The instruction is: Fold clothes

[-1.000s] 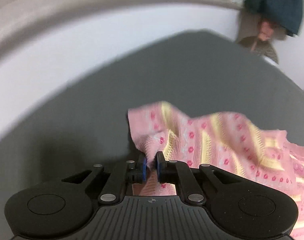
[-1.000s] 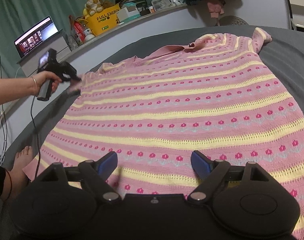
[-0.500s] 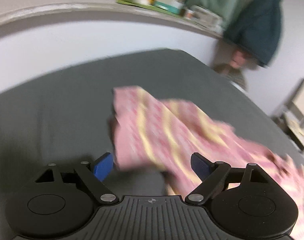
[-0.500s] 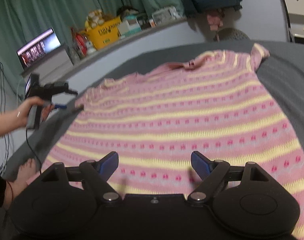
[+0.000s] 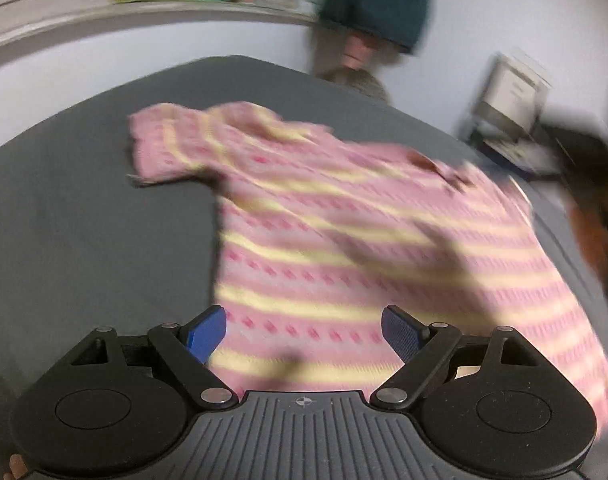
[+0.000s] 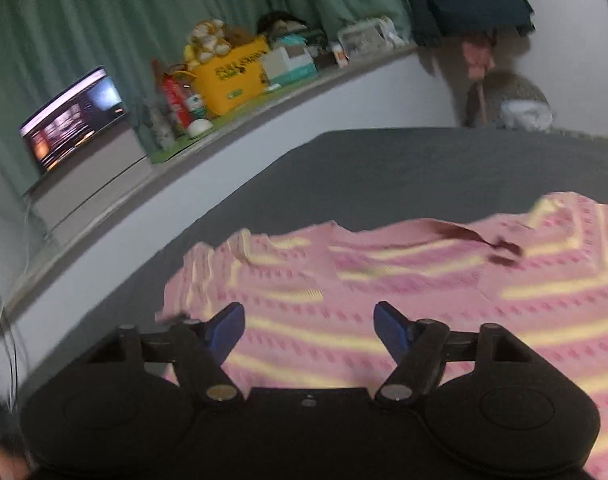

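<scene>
Since a second ago you have let the sleeve (image 5: 164,142) go: your left hand-held gripper (image 5: 304,330) was pinched on its cuff and has pulled back toward you, so the whole sweater (image 5: 364,248) now fills its view. Your right hand-held gripper (image 6: 309,328) has swung from the hem end up toward the collar (image 6: 456,232).

Across the dark grey bed (image 5: 84,220) the sweater lies spread face up, collar far, hem near, probably flattened this way so the folds come out straight. That left sleeve sits stretched out to the side on the bed, likely ready to be turned in over the body.

Your left hand-held gripper hangs wide above the near left side of the sweater, nothing between its pads. Your right one, above the left shoulder area, is closing with no cloth visibly caught; blur hides finer detail.
</scene>
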The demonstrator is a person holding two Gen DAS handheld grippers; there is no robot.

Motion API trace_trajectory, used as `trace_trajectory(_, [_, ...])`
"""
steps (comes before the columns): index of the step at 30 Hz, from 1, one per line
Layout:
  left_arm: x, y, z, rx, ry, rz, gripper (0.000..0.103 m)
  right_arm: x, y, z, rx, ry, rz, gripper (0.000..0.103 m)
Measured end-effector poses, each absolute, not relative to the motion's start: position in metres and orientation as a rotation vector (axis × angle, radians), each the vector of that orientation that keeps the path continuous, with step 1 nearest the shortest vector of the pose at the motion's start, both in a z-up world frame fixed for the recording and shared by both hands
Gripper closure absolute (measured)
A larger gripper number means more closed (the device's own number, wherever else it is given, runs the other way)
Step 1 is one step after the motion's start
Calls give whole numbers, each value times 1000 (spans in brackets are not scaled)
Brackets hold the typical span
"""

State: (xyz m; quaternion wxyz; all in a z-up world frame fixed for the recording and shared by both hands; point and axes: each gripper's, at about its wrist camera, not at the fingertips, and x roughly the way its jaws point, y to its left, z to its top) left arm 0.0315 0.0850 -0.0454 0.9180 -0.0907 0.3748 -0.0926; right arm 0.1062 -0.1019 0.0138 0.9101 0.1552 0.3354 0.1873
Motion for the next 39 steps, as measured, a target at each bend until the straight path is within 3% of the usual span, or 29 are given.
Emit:
trace_trajectory(4, [18, 82, -44, -144, 774, -215, 17, 156, -80, 17, 339, 748, 352, 37])
trace_trajectory(10, [24, 83, -45, -258, 820, -198, 17, 223, -58, -10, 332, 862, 249, 50])
trace_trajectory(12, [23, 75, -38, -169, 840, -229, 17, 234, -51, -15, 318, 895, 233, 56])
trace_trajectory(17, [13, 62, -19, 46, 924, -246, 17, 235, -40, -9, 345, 887, 252, 56])
trace_trajectory(23, [4, 68, 33, 28, 948, -203, 17, 200, -42, 7, 313, 852, 278, 56])
trace_trajectory(27, [-6, 61, 61, 32, 909, -165, 17, 170, -53, 23, 317, 833, 291, 55])
trace_trajectory(30, [-5, 47, 71, 36, 887, -142, 17, 153, -62, 32, 326, 845, 328, 45])
trace_trajectory(33, [-2, 33, 75, 13, 866, -129, 17, 140, -72, 37, 363, 840, 323, 43])
trace_trajectory(35, [-1, 26, 76, 4, 850, -153, 17, 139, -79, 35, 424, 857, 322, 33])
trace_trajectory(39, [1, 11, 69, 143, 742, -275, 17, 151, -80, 25, 410, 843, 328, 32])
